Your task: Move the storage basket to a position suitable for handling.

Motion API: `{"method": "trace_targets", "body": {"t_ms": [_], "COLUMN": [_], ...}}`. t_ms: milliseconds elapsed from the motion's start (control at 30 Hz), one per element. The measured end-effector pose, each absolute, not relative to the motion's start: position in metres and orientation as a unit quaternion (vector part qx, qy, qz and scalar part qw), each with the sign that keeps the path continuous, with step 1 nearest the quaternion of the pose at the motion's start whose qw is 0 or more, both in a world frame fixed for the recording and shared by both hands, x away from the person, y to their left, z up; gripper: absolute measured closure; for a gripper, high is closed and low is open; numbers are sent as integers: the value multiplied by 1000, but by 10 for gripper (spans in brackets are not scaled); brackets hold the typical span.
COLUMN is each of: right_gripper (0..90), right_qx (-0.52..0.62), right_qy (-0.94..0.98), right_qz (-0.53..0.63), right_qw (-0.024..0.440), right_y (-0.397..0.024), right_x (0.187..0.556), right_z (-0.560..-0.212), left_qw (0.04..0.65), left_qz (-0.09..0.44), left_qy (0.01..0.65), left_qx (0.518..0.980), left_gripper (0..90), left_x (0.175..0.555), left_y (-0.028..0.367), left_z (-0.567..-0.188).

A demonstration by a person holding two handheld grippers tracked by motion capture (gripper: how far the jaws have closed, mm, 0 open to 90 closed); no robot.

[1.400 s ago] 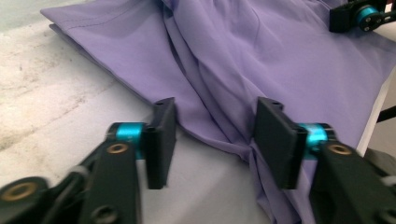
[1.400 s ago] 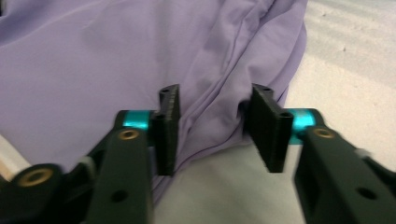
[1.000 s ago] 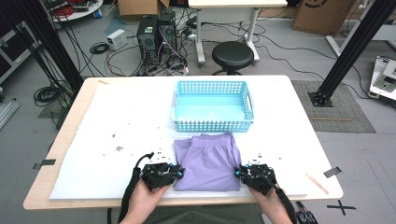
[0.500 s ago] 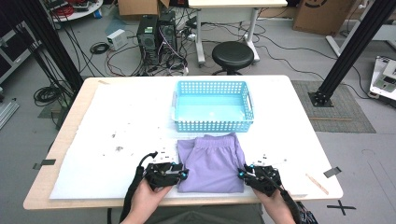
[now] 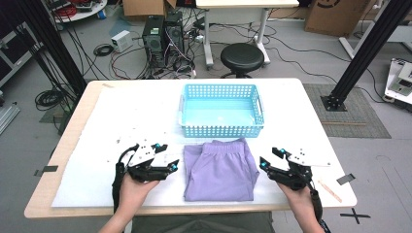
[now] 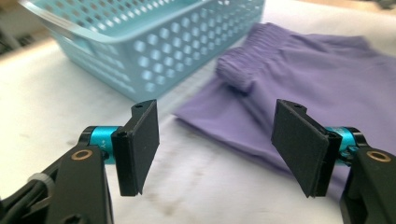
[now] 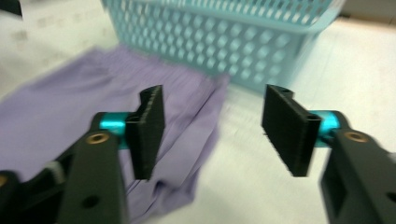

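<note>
Left gripper (image 5: pixel 164 156): just off the left edge of the garment, near side of the desk; its black fingers (image 6: pixel 137 147) stand well apart with nothing between them, having just been opening.
Garment: folded lilac shorts of soft knit fabric with a gathered elastic waistband (image 5: pixel 221 167), lying flat on the white-covered wooden desk (image 5: pixel 121 111), between the two grippers and just in front of the basket.
Weight: light, by the look of it; one pinch should lift it.
Stiffness: limp; it will likely sag and unfold if taken by one layer alone.
Surface: matte cloth, not slippery, nothing to break.
Where to grip: the thick ribbed waistband at the far end (image 6: pixel 243 70) gives the firmest bite; otherwise pinch all layers at the left and right edges together, so that the fold holds.
Basket: light blue perforated plastic basket (image 5: pixel 221 127), far side of the garment, its near wall almost touching the waistband; empty as far as can be seen.
Right gripper (image 5: pixel 274 158): just off the garment's right edge; fingers (image 7: pixel 149 130) likewise spread, having just been opening, holding nothing, the cloth edge under the left one.
</note>
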State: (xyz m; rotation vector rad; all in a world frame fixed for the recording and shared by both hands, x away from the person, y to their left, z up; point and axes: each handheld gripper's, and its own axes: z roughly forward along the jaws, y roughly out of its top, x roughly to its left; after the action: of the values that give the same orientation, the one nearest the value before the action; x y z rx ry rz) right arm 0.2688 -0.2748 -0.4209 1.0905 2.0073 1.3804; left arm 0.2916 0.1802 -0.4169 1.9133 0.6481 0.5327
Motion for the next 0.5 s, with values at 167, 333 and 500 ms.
{"method": "trace_targets", "body": {"t_ms": [167, 333, 500], "right_gripper": [348, 309, 290], "right_qx": [388, 391, 405], "right_qy": [720, 713, 716], "right_qz": [515, 517, 505], "right_qw": [257, 269, 260], "right_y": [-282, -288, -289], "right_x": [268, 271, 274], "right_z": [-420, -418, -420], "left_qw": [507, 514, 521], "left_qz": [262, 286, 259], "left_qy": [257, 247, 265], "left_qx": [780, 770, 769], "left_gripper": [321, 305, 305], "left_x": [292, 290, 290], "left_y": [187, 192, 193], "left_z": [-418, -418, -419]}}
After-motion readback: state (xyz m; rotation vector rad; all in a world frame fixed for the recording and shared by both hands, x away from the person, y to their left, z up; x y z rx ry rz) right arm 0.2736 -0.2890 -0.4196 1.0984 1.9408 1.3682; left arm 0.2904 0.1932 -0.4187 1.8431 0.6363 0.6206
